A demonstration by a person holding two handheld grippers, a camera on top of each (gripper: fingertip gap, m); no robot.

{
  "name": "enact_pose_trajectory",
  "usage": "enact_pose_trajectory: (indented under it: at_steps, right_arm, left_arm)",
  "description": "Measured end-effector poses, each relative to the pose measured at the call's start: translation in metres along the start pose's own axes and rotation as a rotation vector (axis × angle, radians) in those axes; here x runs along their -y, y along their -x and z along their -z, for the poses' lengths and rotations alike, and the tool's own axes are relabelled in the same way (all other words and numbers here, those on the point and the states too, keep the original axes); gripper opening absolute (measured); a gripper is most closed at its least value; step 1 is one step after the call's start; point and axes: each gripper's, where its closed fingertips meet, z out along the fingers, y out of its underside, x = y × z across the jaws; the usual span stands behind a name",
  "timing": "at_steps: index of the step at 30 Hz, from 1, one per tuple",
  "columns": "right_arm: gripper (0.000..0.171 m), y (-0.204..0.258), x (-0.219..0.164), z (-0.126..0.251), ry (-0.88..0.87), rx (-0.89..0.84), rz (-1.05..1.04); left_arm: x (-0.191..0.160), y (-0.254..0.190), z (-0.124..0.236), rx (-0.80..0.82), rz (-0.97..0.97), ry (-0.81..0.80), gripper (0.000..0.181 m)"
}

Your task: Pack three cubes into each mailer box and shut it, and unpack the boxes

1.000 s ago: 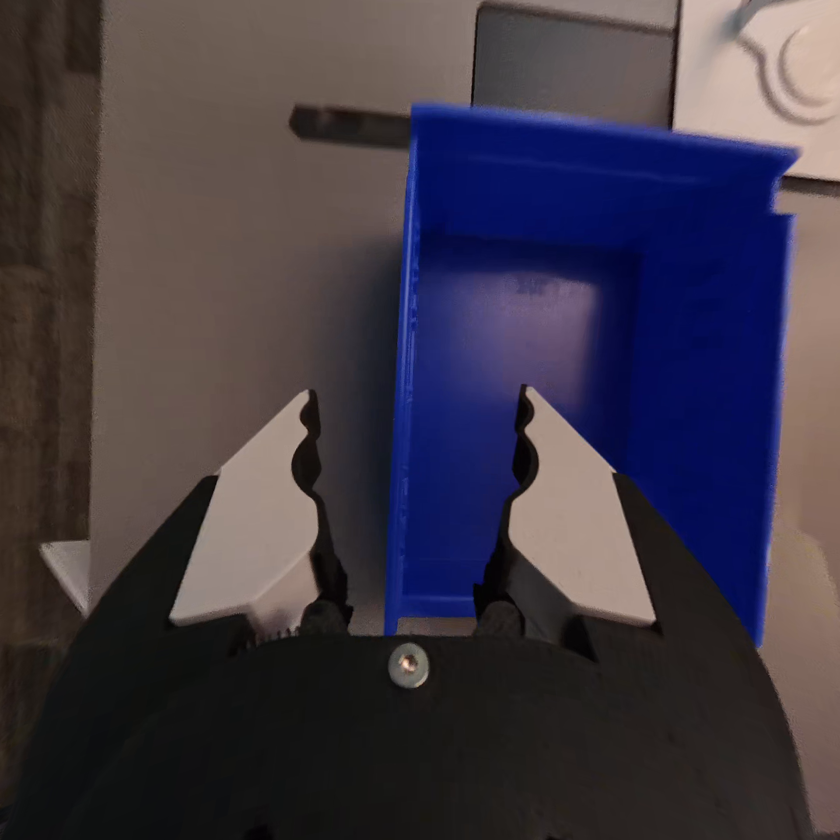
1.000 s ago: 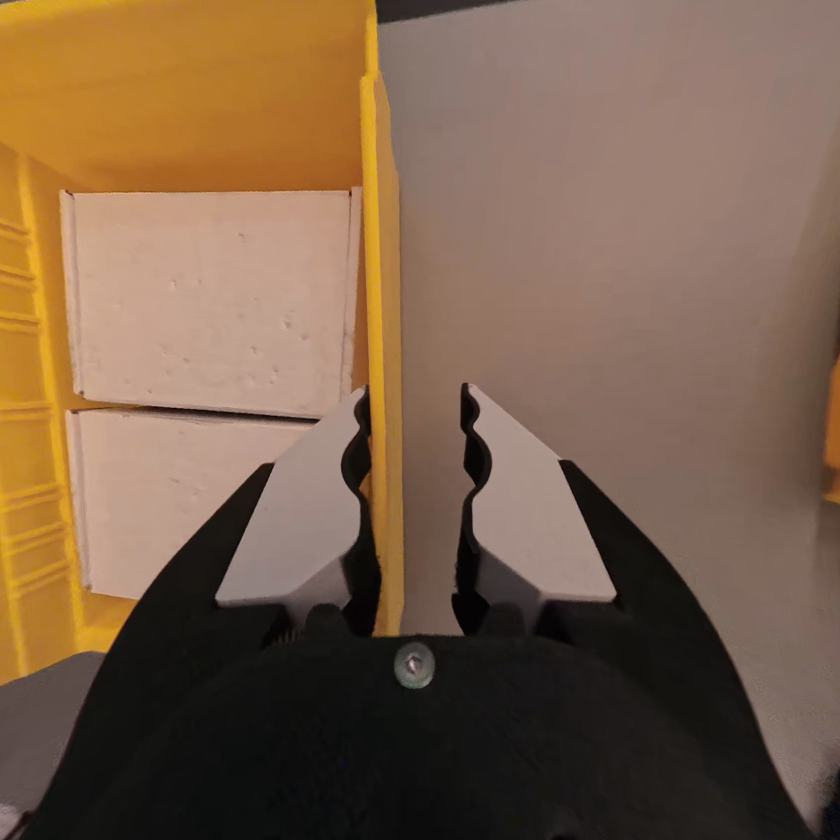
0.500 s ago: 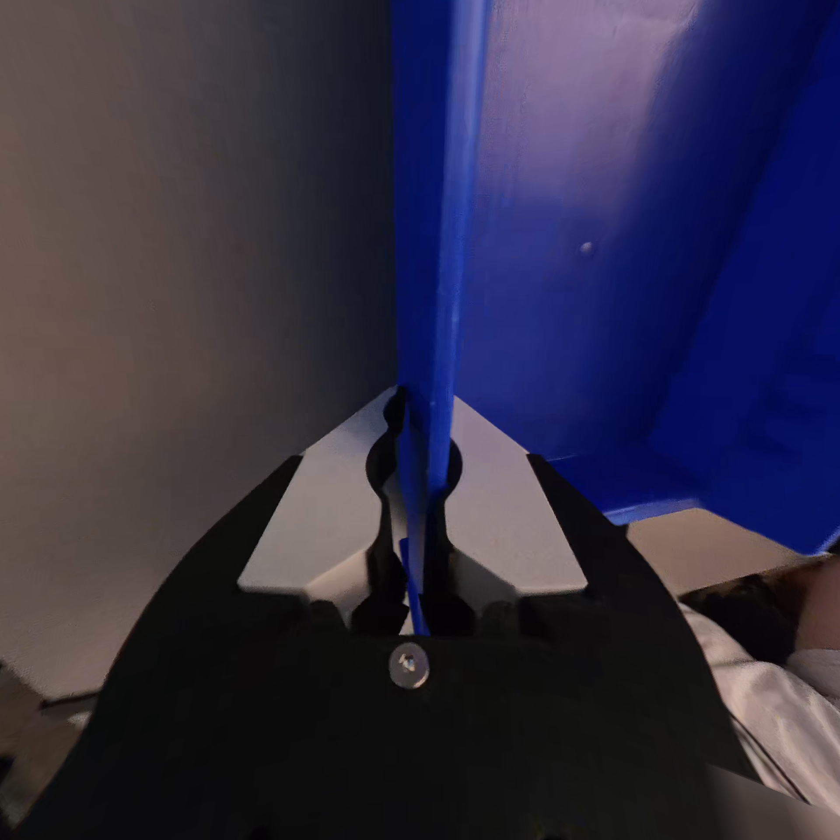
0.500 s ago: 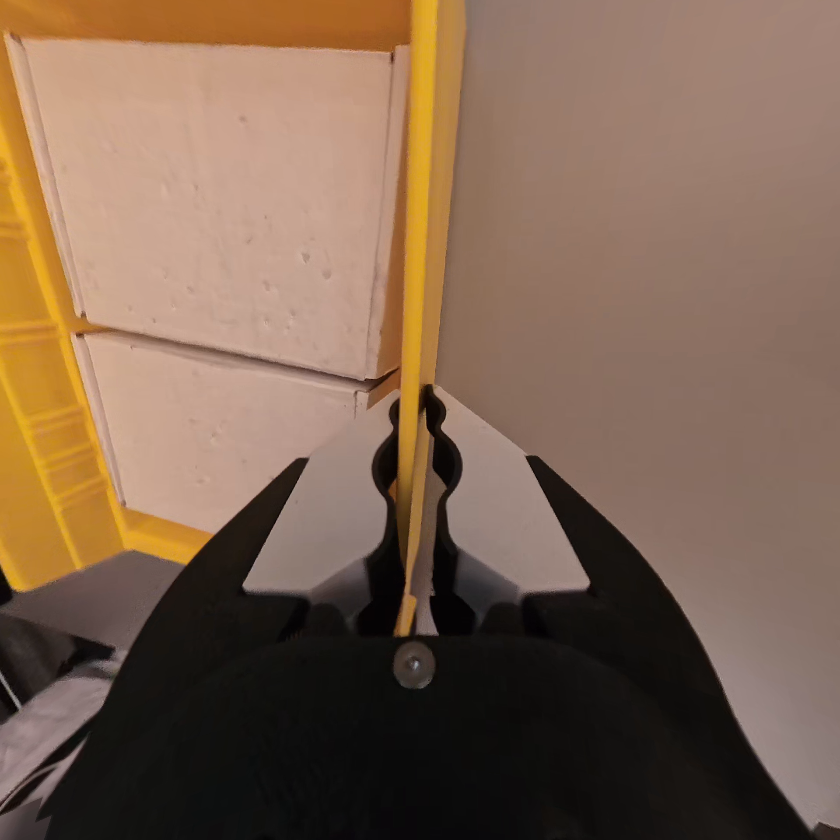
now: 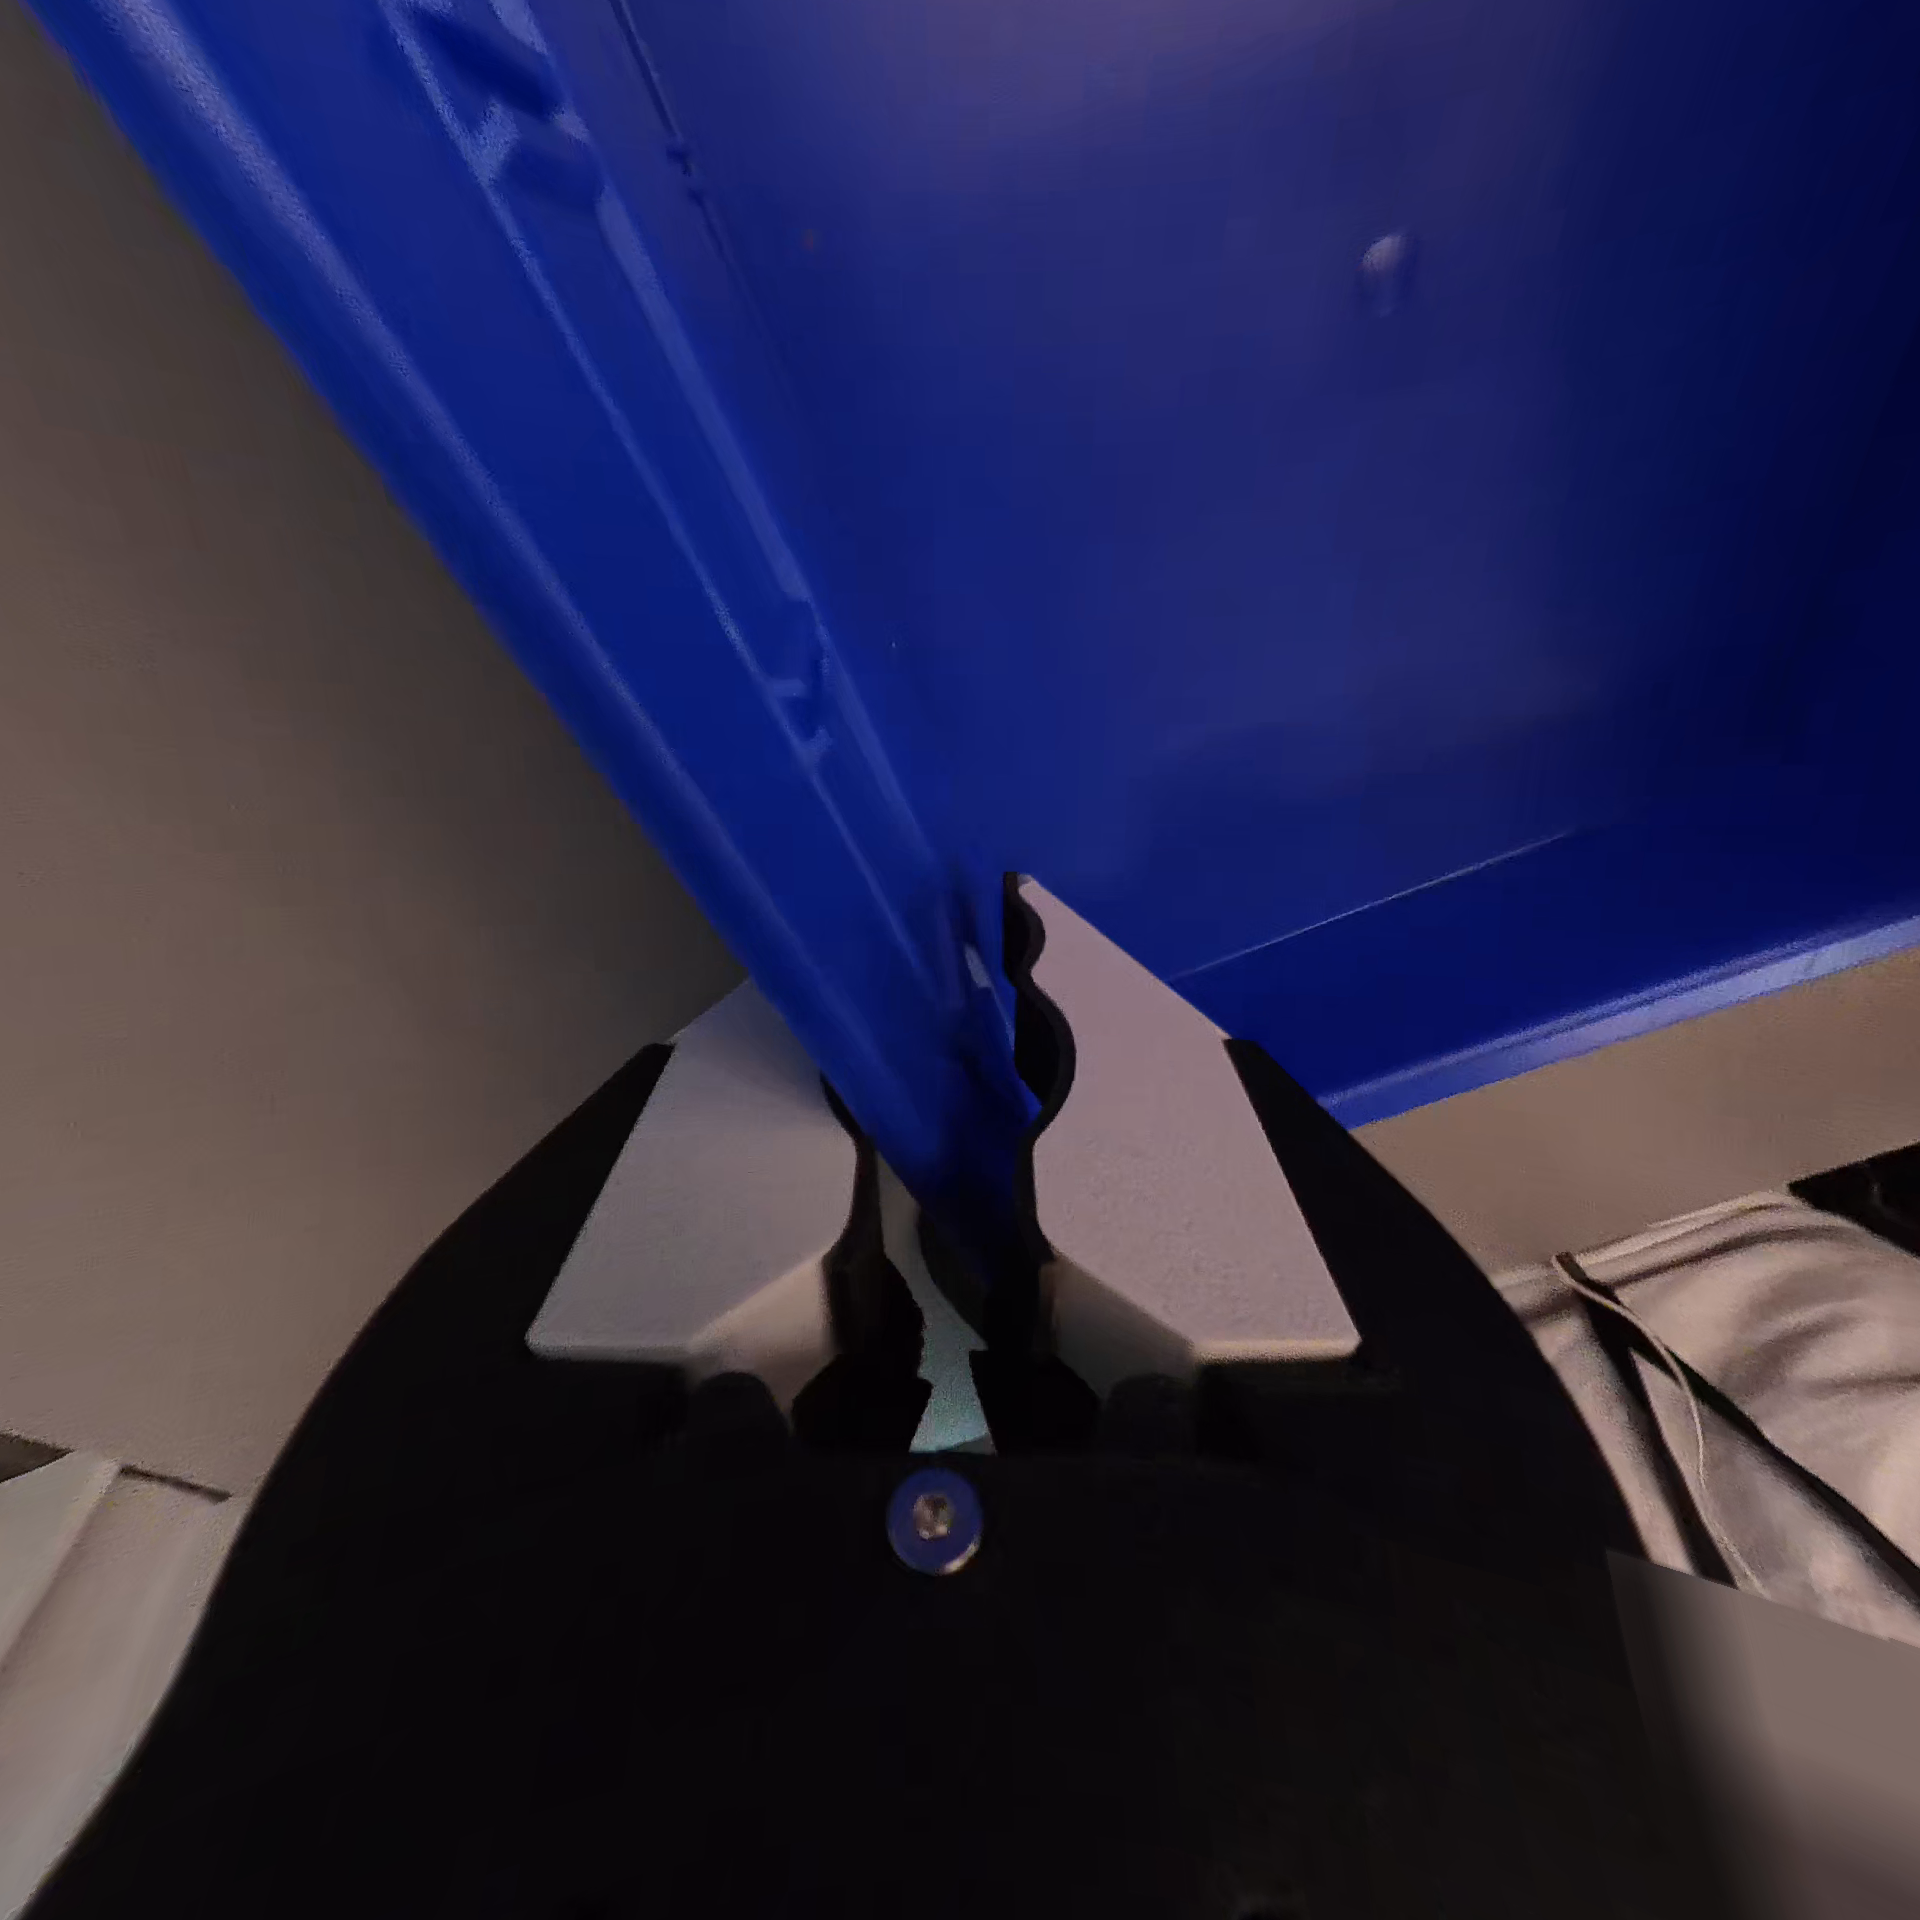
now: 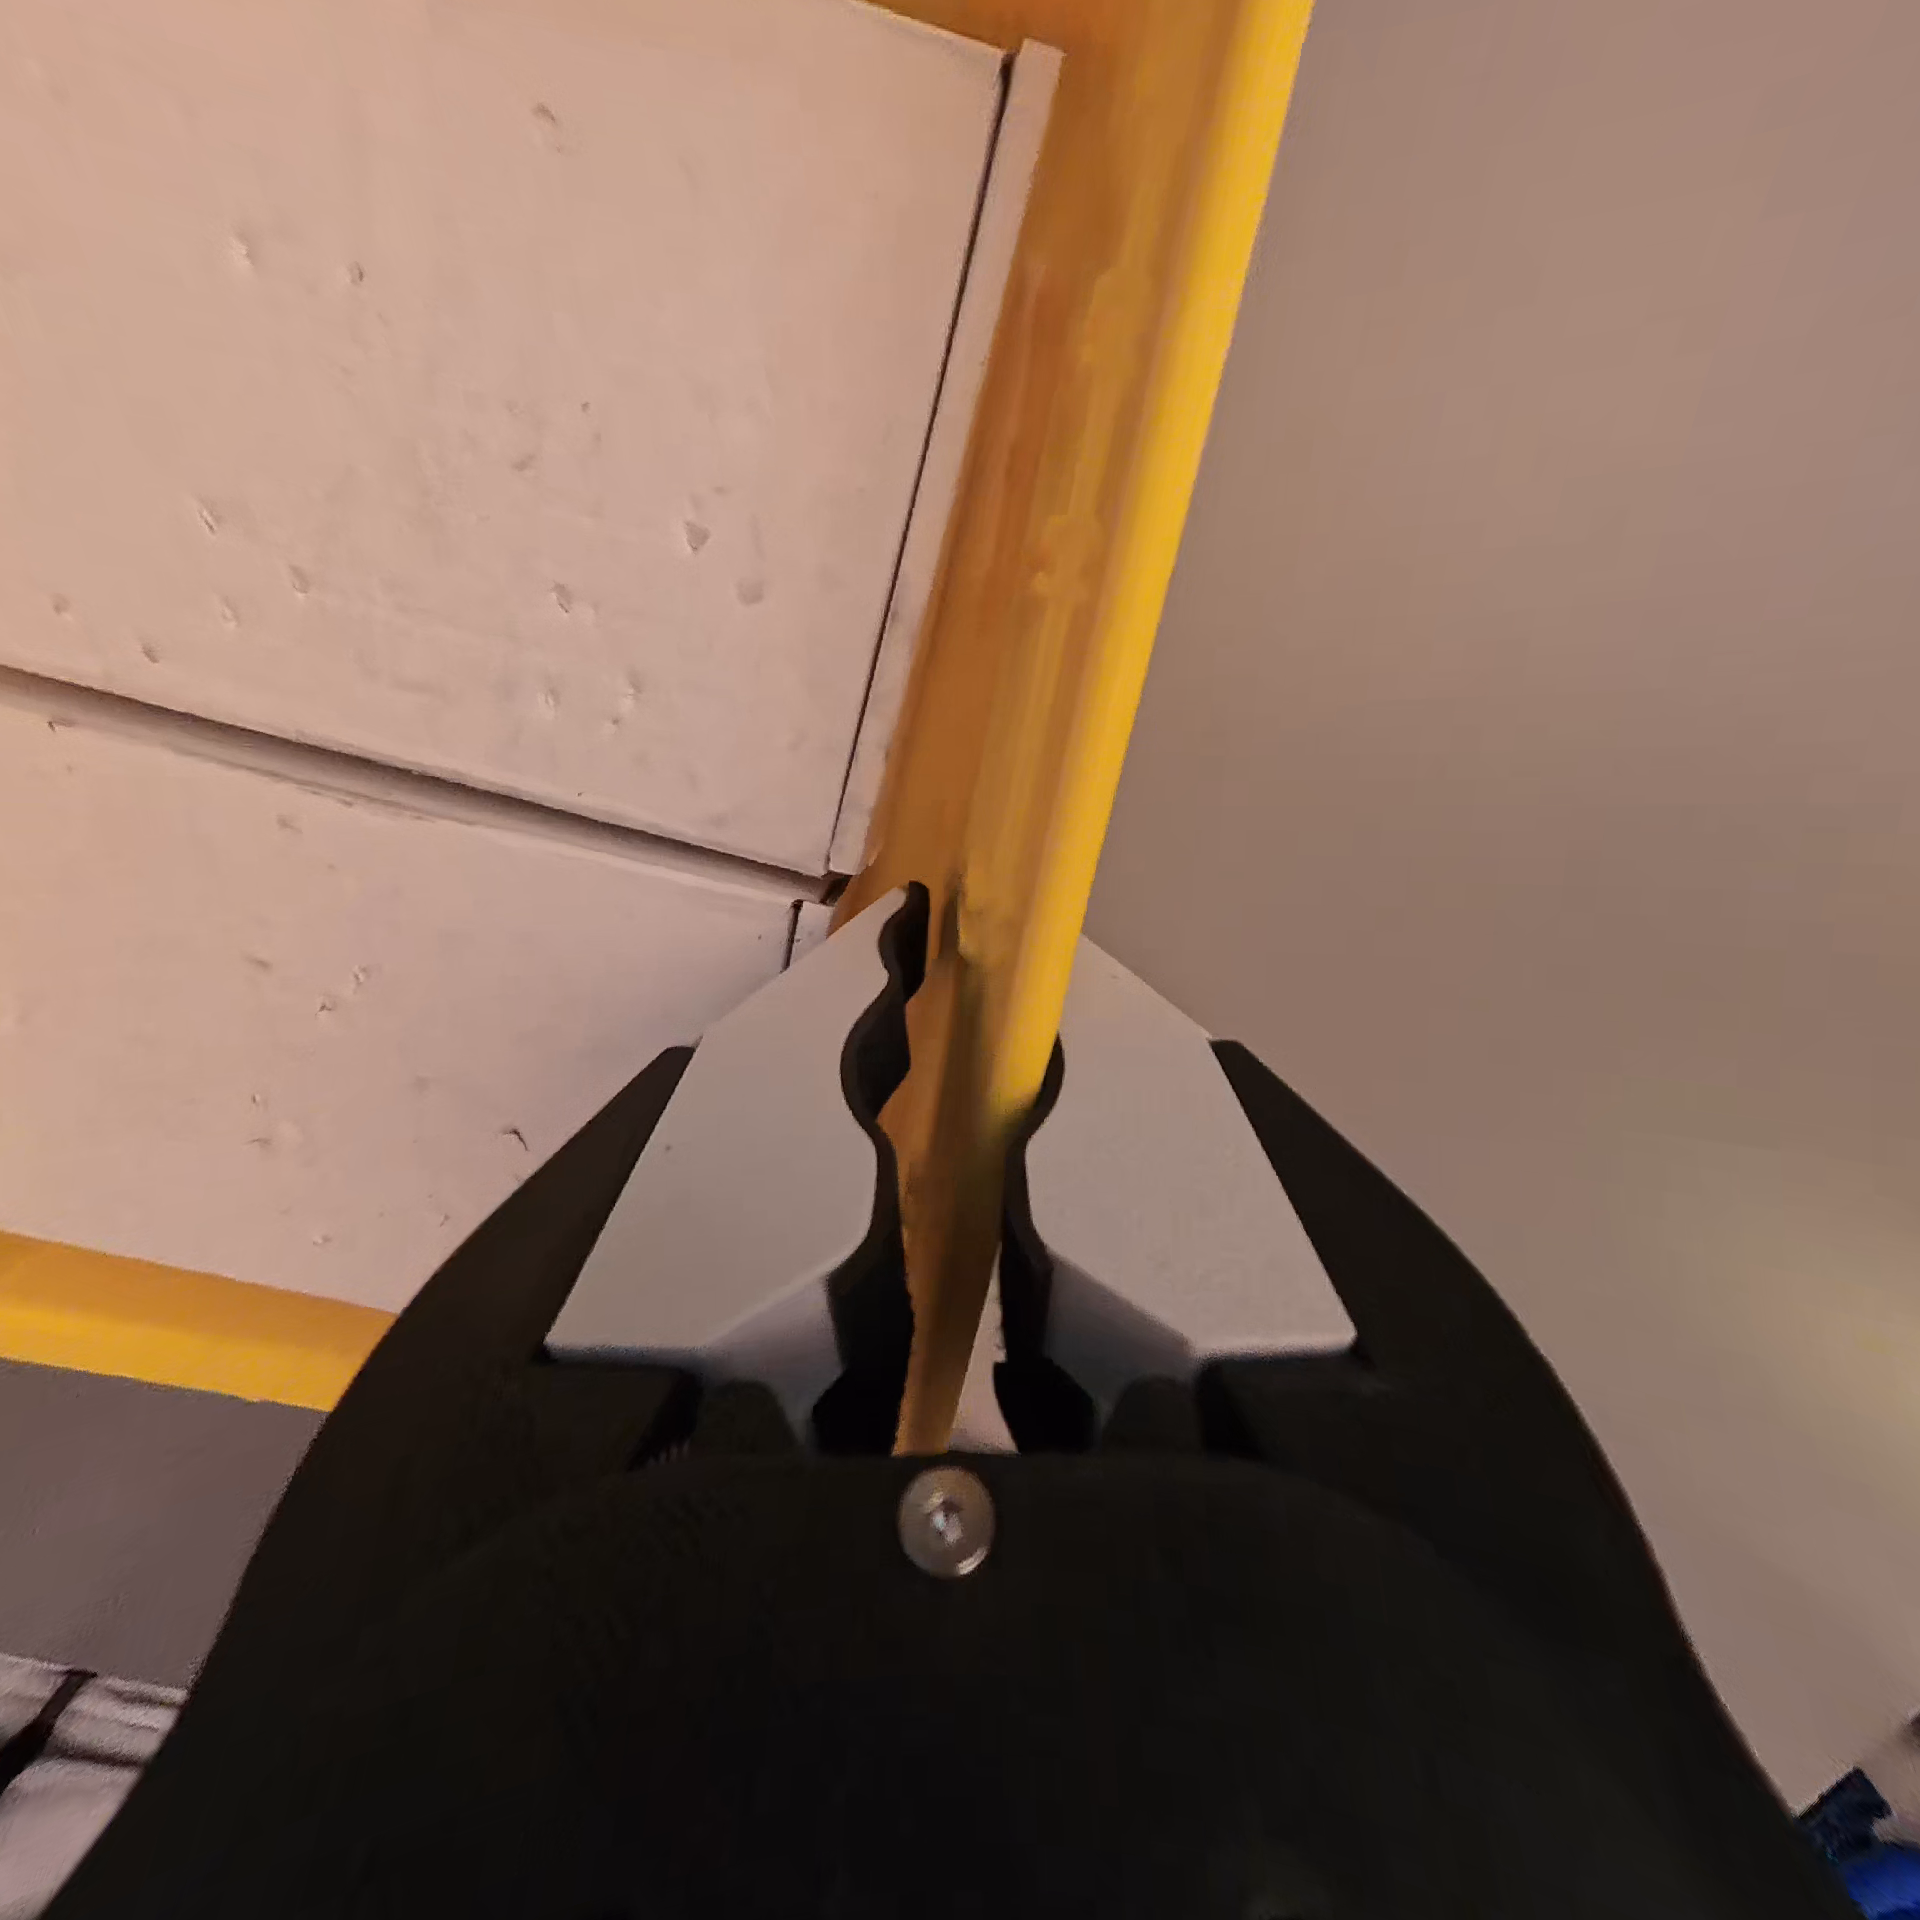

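Left wrist view: we see our left gripper (image 5: 966, 1049) clamped on the side wall of a blue plastic bin (image 5: 1247, 468), its fingers pinching the wall from either side. The bin interior that shows looks empty, with no cubes in sight.

Right wrist view: our right gripper (image 6: 971, 1039) is clamped on the side wall of a yellow plastic bin (image 6: 1101, 468). Two white mailer boxes (image 6: 468, 416) lie flat inside it, side by side, the far one touching the near one (image 6: 364, 1018) along a seam.

Task progress: both boxes look shut and are stowed in the yellow bin. We cannot tell whether they hold cubes. We judge that we are moving or placing the bins, so either packing or unpacking lies ahead.

Edges: the far box sits tight against the gripped yellow wall, near our left fingertip (image 6: 800, 997). The blue wall is ribbed on its outside.

Open room: bare beige table (image 6: 1558, 727) spreads to the right of the yellow bin, and more of it lies to the left of the blue bin. Grey cloth (image 5: 1714, 1382) shows below the table edge on the left view.
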Motion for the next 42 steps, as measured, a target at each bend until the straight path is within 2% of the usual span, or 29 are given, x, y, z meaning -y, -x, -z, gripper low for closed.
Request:
enact_pose_trajectory:
  at_steps: [3,6,8,10,11,13,16,17,22,31,36,39,40,42]
  right_arm:
    - [0.025,-0.003,0.007,0.012,-0.048,-0.055,-0.006]
    - [0.040,0.011,0.028,0.059,-0.244,-0.113,-0.016]
    - [0.044,0.054,0.048,0.096,-0.430,-0.072,0.069]
    - [0.049,0.128,0.056,0.118,-0.525,0.141,0.182]
    - [0.050,0.165,0.053,0.119,-0.498,0.264,0.231]
    - [0.040,0.224,0.046,0.106,-0.342,0.461,0.291]
    - [0.028,0.244,0.043,0.066,-0.091,0.454,0.254]
    - [0.019,0.239,0.046,0.062,-0.073,0.412,0.229]
    - [0.019,0.233,0.044,0.064,-0.033,0.316,0.221]
    - [0.039,0.252,0.061,0.013,0.117,0.191,0.154]
    - [0.030,0.275,0.096,-0.007,0.061,0.229,0.075]
    - [0.027,0.271,0.084,-0.032,0.205,0.179,0.034]
    - [0.012,0.273,0.080,-0.039,0.254,0.186,0.018]
    - [0.004,0.271,0.079,-0.042,0.294,0.164,0.026]
  left_arm:
    - [-0.005,-0.008,0.006,0.001,-0.036,-0.002,0.020]
    - [-0.001,-0.007,0.030,0.008,-0.032,-0.117,0.025]
    - [0.001,-0.002,0.049,0.024,-0.011,-0.208,0.032]
    - [0.002,-0.001,0.066,0.019,-0.002,-0.293,0.032]
    - [0.002,-0.002,0.074,0.016,-0.005,-0.332,0.031]
    - [0.002,-0.005,0.086,0.006,-0.017,-0.392,0.028]
    - [-0.001,-0.011,0.095,-0.004,-0.048,-0.433,0.027]
    - [-0.003,-0.013,0.095,-0.008,-0.058,-0.433,0.027]
    - [-0.008,-0.021,0.100,-0.021,-0.100,-0.439,0.029]
    - [-0.004,-0.033,0.105,-0.040,-0.152,-0.464,0.028]
    - [-0.001,-0.034,0.105,-0.039,-0.153,-0.463,0.028]
    - [-0.001,-0.035,0.105,-0.027,-0.158,-0.463,0.028]
    - [0.001,-0.036,0.108,-0.025,-0.160,-0.479,0.027]
    - [0.007,-0.041,0.124,-0.039,-0.162,-0.562,0.028]
